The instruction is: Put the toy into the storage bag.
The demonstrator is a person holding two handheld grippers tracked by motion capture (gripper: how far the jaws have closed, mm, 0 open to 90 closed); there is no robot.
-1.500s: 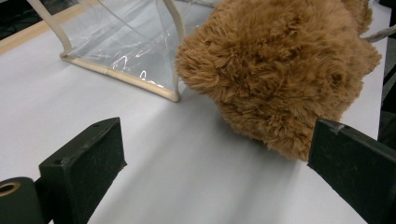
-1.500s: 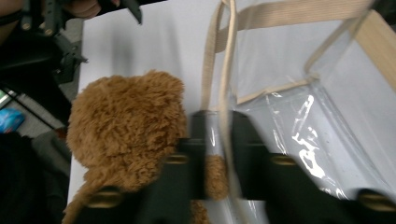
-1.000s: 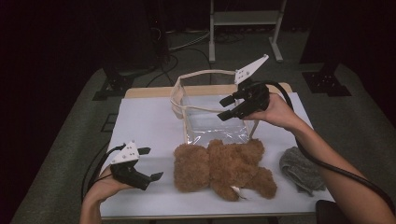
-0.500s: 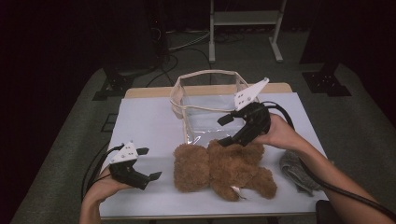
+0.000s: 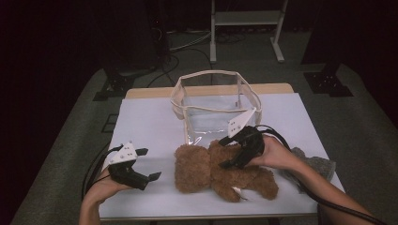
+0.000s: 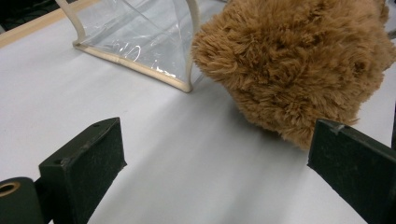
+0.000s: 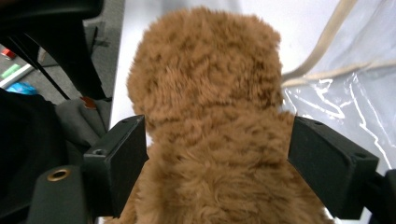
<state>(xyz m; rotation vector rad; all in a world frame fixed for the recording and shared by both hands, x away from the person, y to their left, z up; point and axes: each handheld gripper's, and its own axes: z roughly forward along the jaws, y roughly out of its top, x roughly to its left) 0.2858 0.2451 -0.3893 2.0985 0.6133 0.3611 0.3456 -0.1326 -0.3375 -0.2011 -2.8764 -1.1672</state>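
Two grippers, one teddy bear (image 5: 225,168), one clear bag (image 5: 213,105), one grey cloth (image 5: 312,166) on a white-covered table (image 5: 150,117).

High view: teddy bear lies flat on the table, just in front of the clear bag, head toward the left gripper (image 5: 144,164). Right gripper (image 5: 225,152) sits over the bear's torso, jaws straddling it. Its jaws have just been opening, bear between them, no squeeze visible. Left gripper is well apart from the bear on the head side, jaws spread, nothing in them. Grey cloth is just beside the bear's legs, partly under the right forearm.

Left gripper view: both jaws wide, bare table between them. Bear's head (image 6: 299,65) sits ahead, close to the far jaw but not between the pads. Bag corner (image 6: 182,79) is next to the head.

Right gripper view: bear's body (image 7: 210,140) fills the gap between the open jaws; the fur brushes one pad, the other stands clear (no grip yet).

Risks, my read:
- Closing on loose fur instead of the torso: bear slips out on lift.
- Bear is floppy; single mid-body pinch lets head and legs droop and snag the bag rim.
- Bag is light and soft-walled; a bump would tip or shove it.
- Trailing cable or forearm could drag the grey cloth.
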